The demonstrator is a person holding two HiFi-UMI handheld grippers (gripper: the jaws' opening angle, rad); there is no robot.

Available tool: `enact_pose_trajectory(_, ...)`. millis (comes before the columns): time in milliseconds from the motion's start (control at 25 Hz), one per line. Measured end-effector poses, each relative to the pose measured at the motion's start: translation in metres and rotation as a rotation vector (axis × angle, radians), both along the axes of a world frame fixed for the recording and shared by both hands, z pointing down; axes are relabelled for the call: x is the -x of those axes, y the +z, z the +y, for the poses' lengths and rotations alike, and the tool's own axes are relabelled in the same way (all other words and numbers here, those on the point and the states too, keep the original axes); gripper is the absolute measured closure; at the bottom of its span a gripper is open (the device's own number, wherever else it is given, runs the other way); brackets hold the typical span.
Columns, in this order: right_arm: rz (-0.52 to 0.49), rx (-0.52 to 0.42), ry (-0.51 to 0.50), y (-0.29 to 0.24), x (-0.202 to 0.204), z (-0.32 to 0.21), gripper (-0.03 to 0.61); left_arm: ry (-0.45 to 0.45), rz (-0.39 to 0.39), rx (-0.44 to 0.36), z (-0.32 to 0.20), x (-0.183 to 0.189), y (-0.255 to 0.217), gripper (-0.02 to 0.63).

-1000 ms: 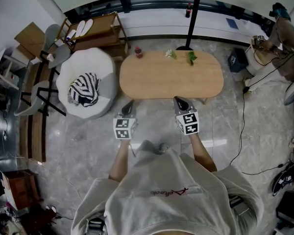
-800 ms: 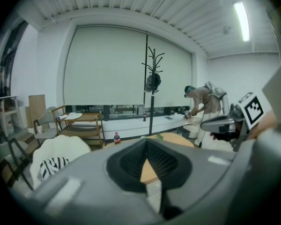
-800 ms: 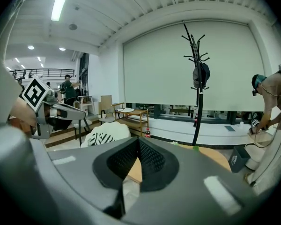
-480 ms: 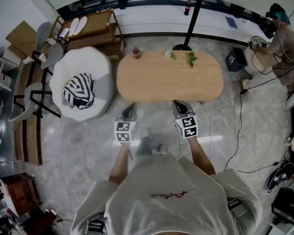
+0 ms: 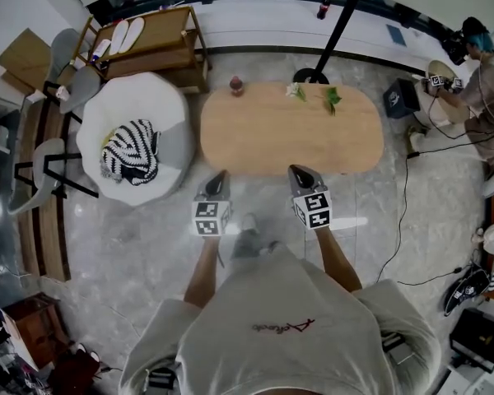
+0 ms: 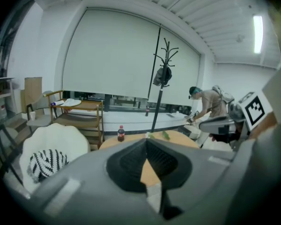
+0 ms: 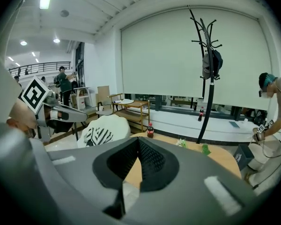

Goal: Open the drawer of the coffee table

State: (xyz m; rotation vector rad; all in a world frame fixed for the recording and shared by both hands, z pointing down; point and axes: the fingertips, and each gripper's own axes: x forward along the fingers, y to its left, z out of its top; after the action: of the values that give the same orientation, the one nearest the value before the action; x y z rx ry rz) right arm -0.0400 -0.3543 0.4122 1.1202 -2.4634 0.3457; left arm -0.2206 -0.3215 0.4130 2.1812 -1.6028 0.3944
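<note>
Left tool point(image 5: 219, 174) and right tool point(image 5: 297, 170) both clenched tight, nothing between the jaws, held side by side with tips aimed at the near long edge of the oval light-wood coffee bench point(image 5: 288, 142), which lies right ahead of the person; drawer not visible in any view. Small dark bottle with red cap point(image 5: 236, 85), white sprig point(image 5: 295, 91) and green sprig point(image 5: 333, 99) sit along the bench's far edge. White round armchair point(image 5: 136, 105) with black-and-white striped cloth point(image 5: 130, 151) stands just beside the bench's left end
</note>
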Motion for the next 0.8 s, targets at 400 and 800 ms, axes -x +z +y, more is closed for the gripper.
enact_pose_trajectory(400, 0.033, 0.046, 0.021, 0.021, 0.041, -0.027, 0.574, 0.029, 0.030, 0.030, -0.033, 0.040, 0.030, 0.614)
enact_pose_trajectory(800, 0.072, 0.111, -0.027, 0.053, 0.044, 0.002, 0.574, -0.007, 0.058, 0.094, -0.006, 0.045, 0.062, 0.614)
